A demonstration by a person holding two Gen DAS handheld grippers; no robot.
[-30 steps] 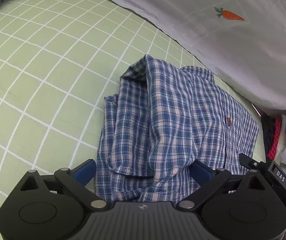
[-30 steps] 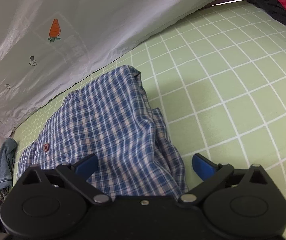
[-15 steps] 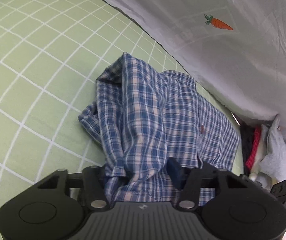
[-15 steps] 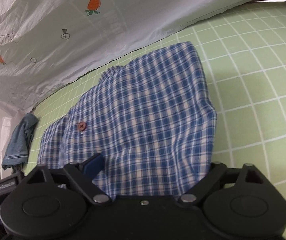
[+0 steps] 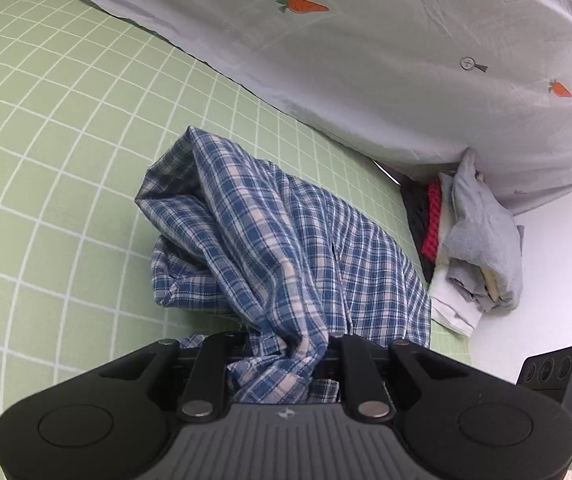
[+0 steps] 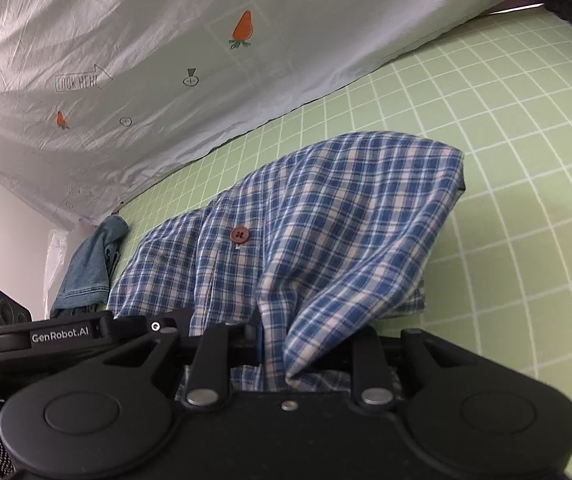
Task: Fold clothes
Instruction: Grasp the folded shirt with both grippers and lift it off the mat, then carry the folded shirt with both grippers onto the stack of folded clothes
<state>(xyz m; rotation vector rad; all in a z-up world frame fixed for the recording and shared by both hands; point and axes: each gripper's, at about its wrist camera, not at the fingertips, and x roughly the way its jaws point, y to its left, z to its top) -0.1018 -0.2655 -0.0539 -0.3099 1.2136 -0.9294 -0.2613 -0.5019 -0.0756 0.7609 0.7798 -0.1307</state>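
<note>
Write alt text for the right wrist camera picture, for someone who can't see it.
The right gripper is closing its fingers on a bunched edge of a blue plaid shirt, which is lifted off a green grid-patterned bed sheet. Behind lies a white carrot-print cover; a denim garment sits at far left.

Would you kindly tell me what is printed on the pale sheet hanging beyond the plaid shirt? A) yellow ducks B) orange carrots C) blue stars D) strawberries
B: the pale sheet behind the plaid shirt carries small orange carrots with green tops, seen again in the right wrist view.
</note>
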